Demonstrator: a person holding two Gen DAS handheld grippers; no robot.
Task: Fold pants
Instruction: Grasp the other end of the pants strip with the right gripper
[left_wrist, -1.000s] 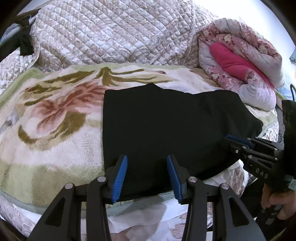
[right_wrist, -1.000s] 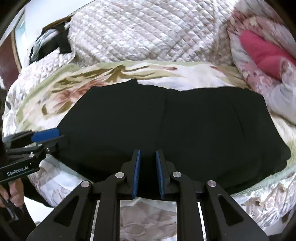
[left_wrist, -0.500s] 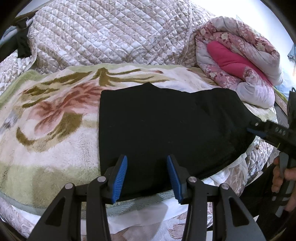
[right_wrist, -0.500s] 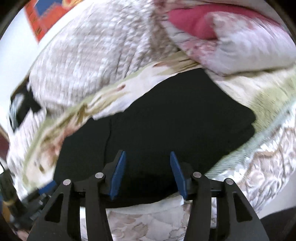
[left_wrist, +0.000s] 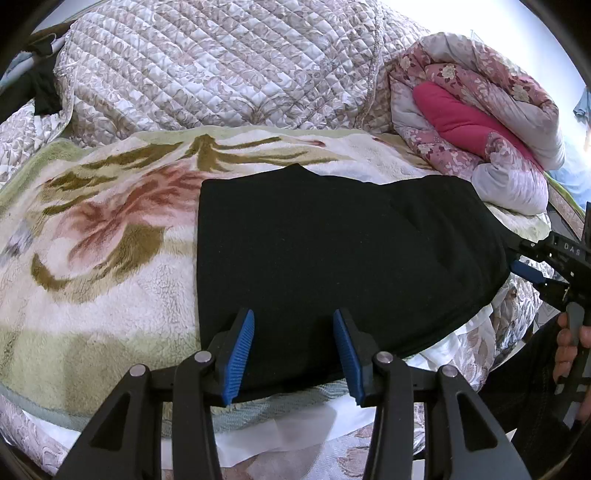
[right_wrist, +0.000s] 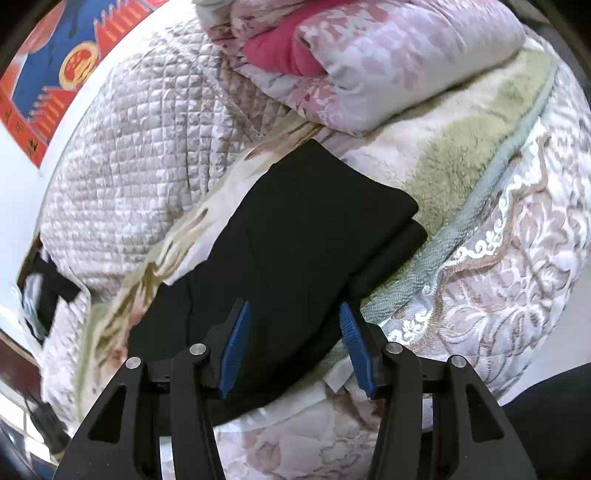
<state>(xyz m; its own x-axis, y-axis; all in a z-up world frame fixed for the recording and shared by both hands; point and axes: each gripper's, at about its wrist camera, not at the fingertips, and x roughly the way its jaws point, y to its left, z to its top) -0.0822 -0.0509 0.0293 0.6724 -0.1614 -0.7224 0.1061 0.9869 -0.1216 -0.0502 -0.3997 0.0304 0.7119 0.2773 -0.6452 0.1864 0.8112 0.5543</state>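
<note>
The black pants (left_wrist: 332, 251) lie folded into a flat band on a floral fleece blanket (left_wrist: 92, 240) on the bed. My left gripper (left_wrist: 293, 354) is open and empty, just above the near edge of the pants at their left part. My right gripper (right_wrist: 291, 347) is open and empty over the near edge at the right end of the pants (right_wrist: 295, 240), where two layers show at the corner. The right gripper also shows in the left wrist view (left_wrist: 532, 258), at the right end of the pants.
A quilted bedspread (left_wrist: 221, 74) is heaped behind the blanket. A rolled pink floral duvet (left_wrist: 480, 122) lies at the far right, close to the pants' end. A lace-patterned sheet (right_wrist: 498, 277) hangs over the bed's front edge. A red and blue poster (right_wrist: 55, 74) hangs on the wall.
My right gripper has opened and swung to the right end of the pants, now tilted. My left gripper has stayed open at the near edge, barely moving.
</note>
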